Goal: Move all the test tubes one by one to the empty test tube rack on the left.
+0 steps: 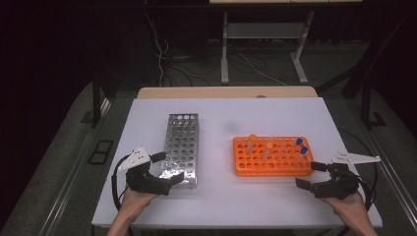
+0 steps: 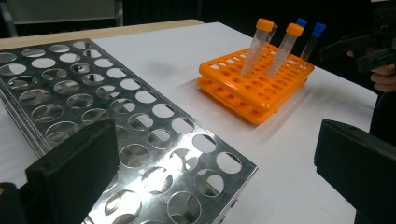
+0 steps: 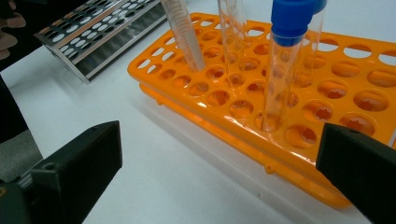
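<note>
At the white table (image 1: 221, 196), you hold both tools low at the near edge, with the work laid out in front of you: a long steel tube rack (image 1: 181, 147) on the left, every visible hole unfilled, and a shorter orange tube rack (image 1: 272, 157) on the right carrying four capped tubes. Your left gripper (image 1: 170, 168) sits at the steel rack's near end with its jaws spread wide, one lying over the near corner, nothing pinched between them. Your right gripper (image 1: 307, 174) waits just off the orange rack's near right corner, jaws likewise spread and holding nothing. The likely step is lifting a tube out of the orange rack, and the blue-capped tube (image 3: 285, 65) nearest your right hand looks the easiest first pick: come in level with the clear body below the cap, centre it between the jaws, close gently, then draw straight up so the rack does not tip or drag. The two orange-capped tubes (image 2: 273, 46) lean in their holes farther left, so keep your jaws off them on the way in. Open white tabletop lies between the racks and along the near edge for crossing over; the table's right edge runs close beside your right hand, so swing inward.
</note>
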Motion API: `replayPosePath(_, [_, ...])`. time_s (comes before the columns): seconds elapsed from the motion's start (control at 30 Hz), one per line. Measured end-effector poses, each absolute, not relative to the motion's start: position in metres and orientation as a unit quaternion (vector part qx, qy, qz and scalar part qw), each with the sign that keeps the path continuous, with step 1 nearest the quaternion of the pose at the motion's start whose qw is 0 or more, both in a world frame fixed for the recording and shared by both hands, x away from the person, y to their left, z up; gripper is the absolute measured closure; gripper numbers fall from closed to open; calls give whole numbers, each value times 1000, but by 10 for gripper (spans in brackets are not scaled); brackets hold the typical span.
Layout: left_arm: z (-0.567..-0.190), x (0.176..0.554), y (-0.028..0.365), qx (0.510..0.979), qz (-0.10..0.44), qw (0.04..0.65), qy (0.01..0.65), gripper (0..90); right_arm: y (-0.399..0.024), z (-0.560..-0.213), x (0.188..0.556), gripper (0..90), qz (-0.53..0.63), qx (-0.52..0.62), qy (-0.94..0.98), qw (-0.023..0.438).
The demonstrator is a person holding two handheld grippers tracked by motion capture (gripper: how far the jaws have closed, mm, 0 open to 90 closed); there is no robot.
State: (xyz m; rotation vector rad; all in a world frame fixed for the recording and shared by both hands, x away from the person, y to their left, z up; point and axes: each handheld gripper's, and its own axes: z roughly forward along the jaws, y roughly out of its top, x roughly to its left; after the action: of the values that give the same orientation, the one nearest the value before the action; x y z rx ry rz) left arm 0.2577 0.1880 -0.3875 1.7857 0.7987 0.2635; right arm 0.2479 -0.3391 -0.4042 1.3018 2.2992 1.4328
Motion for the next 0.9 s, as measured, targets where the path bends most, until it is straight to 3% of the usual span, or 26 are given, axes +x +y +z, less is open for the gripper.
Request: replayPosePath(0.9, [-391, 255, 191, 748, 113, 552, 350, 0, -337, -392, 257, 0, 456, 434, 773, 79])
